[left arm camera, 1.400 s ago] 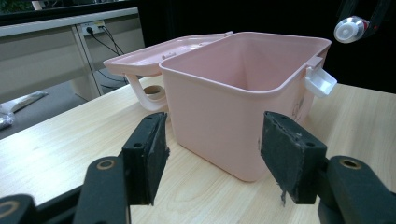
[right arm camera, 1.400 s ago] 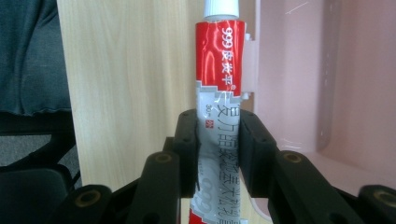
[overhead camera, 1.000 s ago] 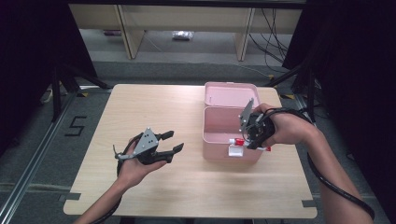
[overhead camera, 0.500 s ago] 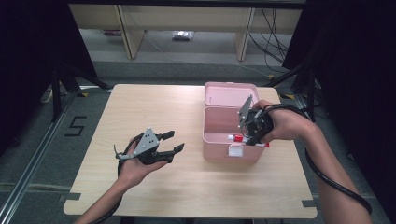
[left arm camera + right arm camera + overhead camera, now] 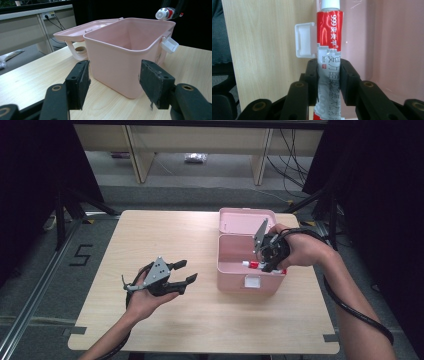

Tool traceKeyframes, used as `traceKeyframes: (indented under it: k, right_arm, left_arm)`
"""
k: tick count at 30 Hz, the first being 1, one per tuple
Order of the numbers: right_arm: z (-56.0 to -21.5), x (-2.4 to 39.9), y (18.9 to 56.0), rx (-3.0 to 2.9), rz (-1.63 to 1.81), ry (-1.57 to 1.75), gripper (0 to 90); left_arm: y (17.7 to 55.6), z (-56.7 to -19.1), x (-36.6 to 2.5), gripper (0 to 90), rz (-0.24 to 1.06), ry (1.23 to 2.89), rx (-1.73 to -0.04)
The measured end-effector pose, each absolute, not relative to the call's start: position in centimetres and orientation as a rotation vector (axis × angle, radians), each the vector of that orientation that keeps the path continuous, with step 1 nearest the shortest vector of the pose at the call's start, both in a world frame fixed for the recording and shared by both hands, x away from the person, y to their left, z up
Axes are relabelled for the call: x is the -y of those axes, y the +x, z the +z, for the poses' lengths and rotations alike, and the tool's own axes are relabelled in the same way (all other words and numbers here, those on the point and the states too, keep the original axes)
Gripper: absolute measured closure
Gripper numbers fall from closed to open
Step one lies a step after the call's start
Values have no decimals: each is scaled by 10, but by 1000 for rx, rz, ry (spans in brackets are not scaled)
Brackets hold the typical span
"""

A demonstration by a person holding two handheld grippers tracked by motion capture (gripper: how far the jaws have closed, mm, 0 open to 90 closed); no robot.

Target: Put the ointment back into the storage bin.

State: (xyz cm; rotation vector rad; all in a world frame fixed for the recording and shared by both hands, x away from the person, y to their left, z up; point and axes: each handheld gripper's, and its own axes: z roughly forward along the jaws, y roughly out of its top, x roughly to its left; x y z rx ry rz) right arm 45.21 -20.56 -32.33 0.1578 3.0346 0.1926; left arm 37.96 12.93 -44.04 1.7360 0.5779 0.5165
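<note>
Right gripper (image 5: 270,262) closed on a red and silver ointment tube (image 5: 329,47), pads pressing its flat lower body from both sides; white cap end projects forward past the jaws. In the high view the tube (image 5: 252,265) lies roughly level, cap pointing toward the person's left, hanging over the front part of the open pink box (image 5: 250,282), just above its rim. From the left gripper view the capped end (image 5: 165,13) shows poking out above the far rim of the box (image 5: 120,62), apart from it, not yet inside. Key relation: the tube's long axis runs along the box's longer side, and the cavity sits directly below and slightly ahead of the cap, so the drop looks to be straight down with little turning needed. White latch (image 5: 304,42) on the box's front wall sits just beside the tube in the right gripper view; a possible snag if the tube comes down too near that wall. Lid (image 5: 242,222) is folded back flat behind the box, out of the way. Left gripper (image 5: 180,275) held above the worktop (image 5: 150,235) well apart from the box, jaws spread wide, nothing between them. Right hand is the nearer one by far.
</note>
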Motion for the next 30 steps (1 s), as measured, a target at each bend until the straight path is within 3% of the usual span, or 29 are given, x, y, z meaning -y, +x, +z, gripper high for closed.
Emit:
traceKeyframes:
  k: [30]
  right_arm:
    - [-328, 201, 469, -3013, 205, 102, 722]
  left_arm:
    - [381, -439, -129, 402, 515, 1736, -578]
